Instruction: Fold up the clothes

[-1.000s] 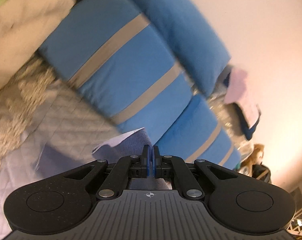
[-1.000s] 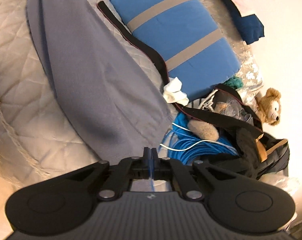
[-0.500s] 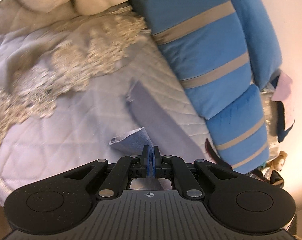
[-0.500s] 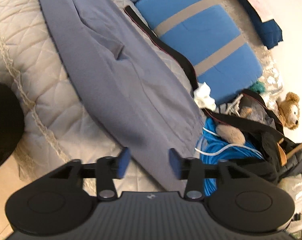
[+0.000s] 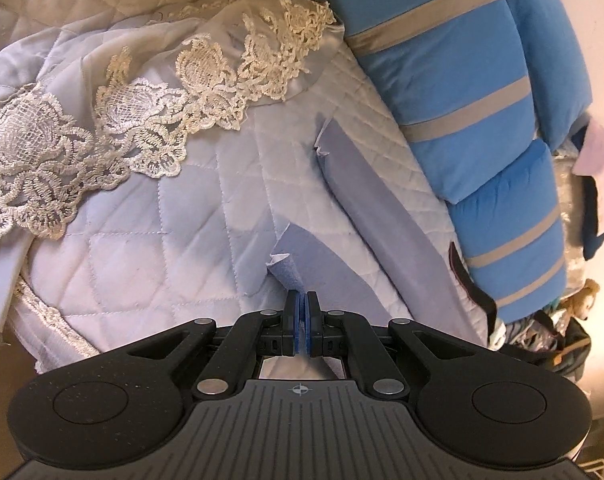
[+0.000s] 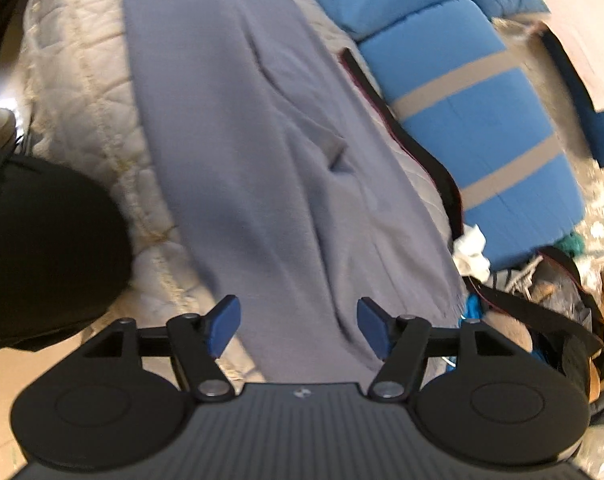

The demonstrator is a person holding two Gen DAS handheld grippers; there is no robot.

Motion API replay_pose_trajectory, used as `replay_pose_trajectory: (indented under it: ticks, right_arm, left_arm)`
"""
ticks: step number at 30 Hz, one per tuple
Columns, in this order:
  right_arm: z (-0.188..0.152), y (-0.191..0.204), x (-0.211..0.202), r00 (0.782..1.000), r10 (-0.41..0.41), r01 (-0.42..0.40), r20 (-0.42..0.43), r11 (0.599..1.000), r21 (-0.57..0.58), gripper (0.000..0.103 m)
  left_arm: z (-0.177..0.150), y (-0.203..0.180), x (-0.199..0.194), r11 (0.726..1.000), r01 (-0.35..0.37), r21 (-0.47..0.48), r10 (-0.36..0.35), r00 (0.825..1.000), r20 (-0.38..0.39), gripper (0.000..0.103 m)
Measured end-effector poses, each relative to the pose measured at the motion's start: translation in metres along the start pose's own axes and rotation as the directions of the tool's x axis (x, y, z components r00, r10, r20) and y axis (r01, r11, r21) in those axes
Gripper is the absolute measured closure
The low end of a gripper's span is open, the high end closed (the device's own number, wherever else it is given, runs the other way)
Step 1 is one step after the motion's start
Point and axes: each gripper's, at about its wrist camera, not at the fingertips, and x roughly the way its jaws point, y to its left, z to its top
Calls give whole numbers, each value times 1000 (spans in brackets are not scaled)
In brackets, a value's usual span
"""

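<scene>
1. On a quilted white bedspread (image 5: 150,240), spread lengthwise: a grey-blue garment (image 6: 254,168), running away from both tongs.
2. Left gripper (image 5: 301,300): clamped shut on a folded corner of that garment, pinched right at the fingertips, cloth trailing off to the right.
3. Right gripper (image 6: 298,320): jaws just widened and standing well apart, nothing gripped, garment lying directly below and ahead, between the blue pads (image 6: 222,320).
4. Beside the garment's far edge: a blue striped cushion (image 6: 482,112); lace-trimmed bedding (image 5: 142,112) up left.
</scene>
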Motion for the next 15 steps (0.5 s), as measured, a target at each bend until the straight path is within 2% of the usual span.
replay_pose_trajectory:
  ticks: [7, 11, 14, 15]
  right_arm:
    - [-4, 30, 17, 998, -38, 32, -41, 991, -130, 33]
    - [-3, 47, 24, 996, -73, 62, -47, 978, -197, 58]
    - [-3, 62, 25, 994, -105, 93, -29, 955, -282, 76]
    - [-4, 67, 25, 994, -107, 93, -28, 946, -311, 90]
  left_arm:
    - [-3, 3, 2, 1000, -16, -6, 16, 1000, -1, 101]
    - [-4, 4, 2, 1000, -21, -12, 21, 1000, -3, 101]
    - [-5, 6, 2, 1000, -20, -21, 20, 1000, -7, 101]
    - [-5, 6, 2, 999, -25, -25, 25, 1000, -11, 101]
